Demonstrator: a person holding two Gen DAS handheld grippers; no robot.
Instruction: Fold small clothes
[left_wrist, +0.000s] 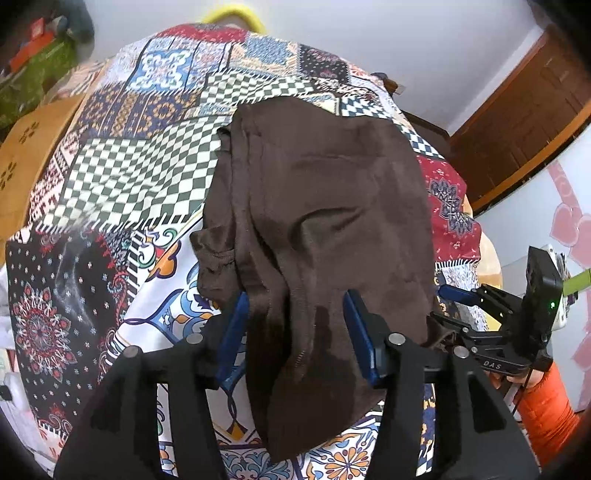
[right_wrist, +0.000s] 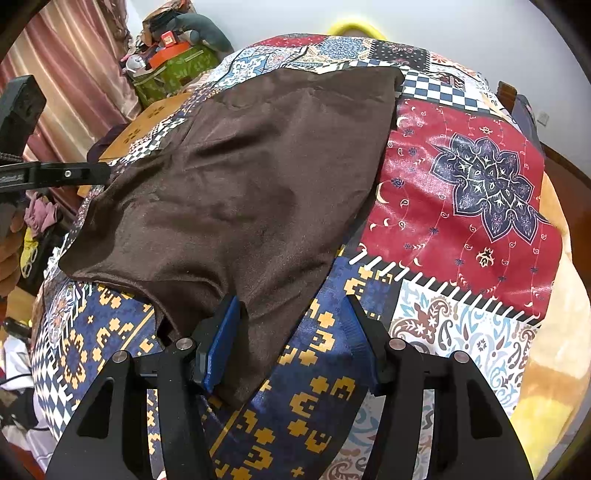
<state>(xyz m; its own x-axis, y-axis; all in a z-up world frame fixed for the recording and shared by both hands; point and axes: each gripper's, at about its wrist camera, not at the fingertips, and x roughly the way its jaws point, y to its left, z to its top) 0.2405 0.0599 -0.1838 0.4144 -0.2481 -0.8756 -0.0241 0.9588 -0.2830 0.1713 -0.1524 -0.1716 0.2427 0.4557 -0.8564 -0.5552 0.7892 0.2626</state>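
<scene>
My left gripper (left_wrist: 295, 332) stands half open astride the near hem of the brown garment (left_wrist: 317, 206); its pads are not pressing. The garment lies bunched on the patchwork bedspread (left_wrist: 122, 177). My right gripper (right_wrist: 291, 332) gapes too, a corner lying loose between its jaws. It looks soft, light and floppy; I'd pinch the hem corners.

I see a plain dark brown garment (right_wrist: 258, 177) on a patchwork cover (right_wrist: 461, 184): red floral, navy-and-gold, green-and-white checks.
</scene>
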